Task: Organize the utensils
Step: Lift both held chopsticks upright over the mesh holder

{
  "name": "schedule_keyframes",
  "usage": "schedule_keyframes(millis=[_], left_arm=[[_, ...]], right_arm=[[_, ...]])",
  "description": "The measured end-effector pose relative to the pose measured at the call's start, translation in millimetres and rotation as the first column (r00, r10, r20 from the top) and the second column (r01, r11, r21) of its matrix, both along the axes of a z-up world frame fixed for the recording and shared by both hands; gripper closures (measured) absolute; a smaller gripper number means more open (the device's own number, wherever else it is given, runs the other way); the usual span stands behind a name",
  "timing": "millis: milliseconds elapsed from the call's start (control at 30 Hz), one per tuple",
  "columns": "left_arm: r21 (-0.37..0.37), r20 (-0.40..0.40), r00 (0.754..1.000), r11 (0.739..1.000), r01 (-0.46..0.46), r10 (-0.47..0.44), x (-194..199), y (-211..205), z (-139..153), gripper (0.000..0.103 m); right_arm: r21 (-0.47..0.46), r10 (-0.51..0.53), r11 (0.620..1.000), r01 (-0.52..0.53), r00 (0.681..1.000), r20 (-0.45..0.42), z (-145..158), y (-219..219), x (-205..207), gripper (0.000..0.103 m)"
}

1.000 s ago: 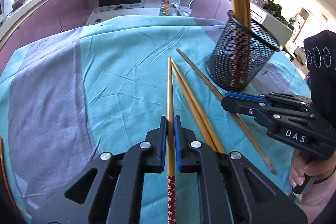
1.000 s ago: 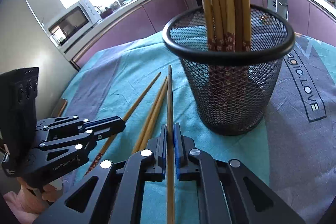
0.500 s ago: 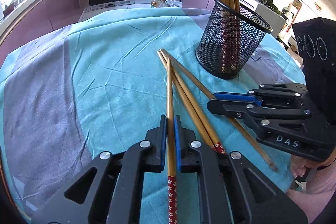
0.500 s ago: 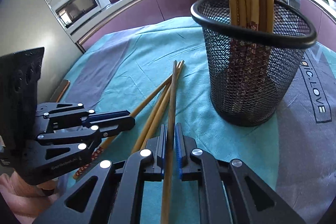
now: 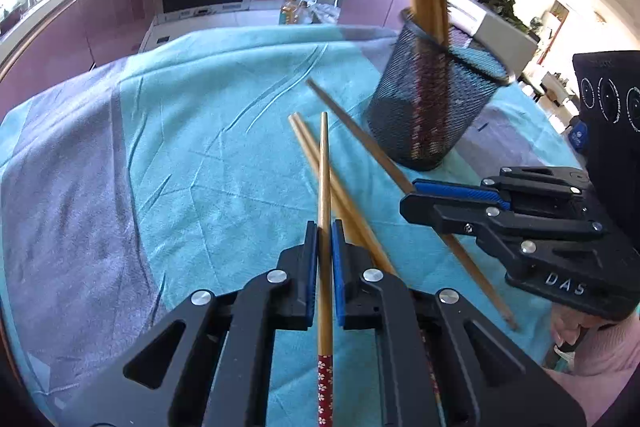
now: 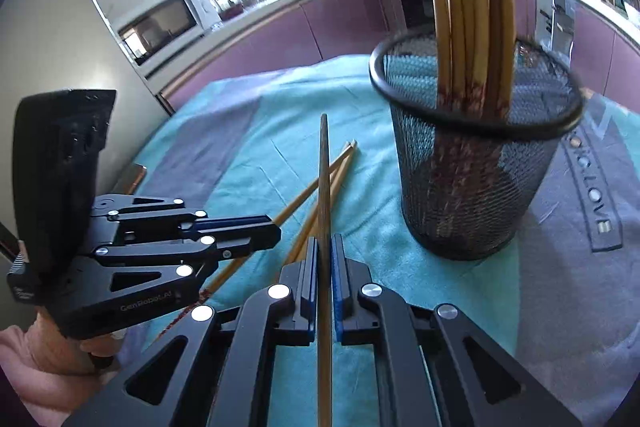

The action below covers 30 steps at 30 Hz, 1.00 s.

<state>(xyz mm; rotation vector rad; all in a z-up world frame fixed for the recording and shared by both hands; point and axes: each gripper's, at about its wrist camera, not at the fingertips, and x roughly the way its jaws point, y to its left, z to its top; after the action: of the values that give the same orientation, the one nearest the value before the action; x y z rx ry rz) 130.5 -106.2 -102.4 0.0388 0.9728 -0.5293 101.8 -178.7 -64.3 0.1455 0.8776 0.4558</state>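
The table (image 5: 192, 155), under a teal cloth, carries the mesh cup (image 6: 472, 187) of upright chopsticks, with two loose chopsticks (image 5: 310, 151) beside it. The left tongs (image 5: 325, 259) pinch one chopstick (image 5: 324, 163); the right tongs (image 6: 325, 267) pinch another (image 6: 324, 179). Judged risk: both sticks heading for the cup together could clash or knock it over. Compared with half a second ago, both sticks are lifted and angled across the loose pair.

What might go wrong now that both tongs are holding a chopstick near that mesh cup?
Swinging the chopstick in the right tongs could topple the mesh cup, which looks light and crowded. Each stick is pinched at one narrow spot, so it might swivel or slip. The left tongs are close; the held sticks could clash.
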Motion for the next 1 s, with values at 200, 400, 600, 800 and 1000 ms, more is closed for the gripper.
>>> schedule_keyframes(millis=[200, 400, 600, 800, 1000], left_arm=[[-0.059, 0.067, 0.998, 0.998, 0.023, -0.019, -11.4, 6.6, 35.0, 0.095], [-0.120, 0.119, 0.992, 0.992, 0.048, -0.034, -19.3, 14.6, 67.7, 0.095], [-0.150, 0.166, 0.985, 0.986, 0.077, -0.052, -31.8, 22.0, 90.6, 0.096], [-0.179, 0.206, 0.977, 0.979, 0.097, -0.059, -40.1, 25.3, 110.1, 0.096], [-0.210, 0.241, 0.969, 0.972, 0.101, -0.049, -44.9, 27.8, 128.2, 0.096]], right_arm=[[-0.001, -0.007, 1.000, 0.007, 0.997, 0.080, 25.3, -9.5, -11.6, 0.097], [0.022, -0.028, 0.999, 0.025, 0.989, 0.148, 48.2, -23.7, -20.9, 0.097], [0.045, -0.051, 0.998, 0.043, 0.979, 0.197, 64.2, -34.4, -26.7, 0.097], [0.066, -0.075, 0.996, 0.062, 0.969, 0.233, 77.0, -44.9, -30.4, 0.097], [0.079, -0.091, 0.994, 0.072, 0.959, 0.267, 90.2, -51.9, -34.7, 0.097]])
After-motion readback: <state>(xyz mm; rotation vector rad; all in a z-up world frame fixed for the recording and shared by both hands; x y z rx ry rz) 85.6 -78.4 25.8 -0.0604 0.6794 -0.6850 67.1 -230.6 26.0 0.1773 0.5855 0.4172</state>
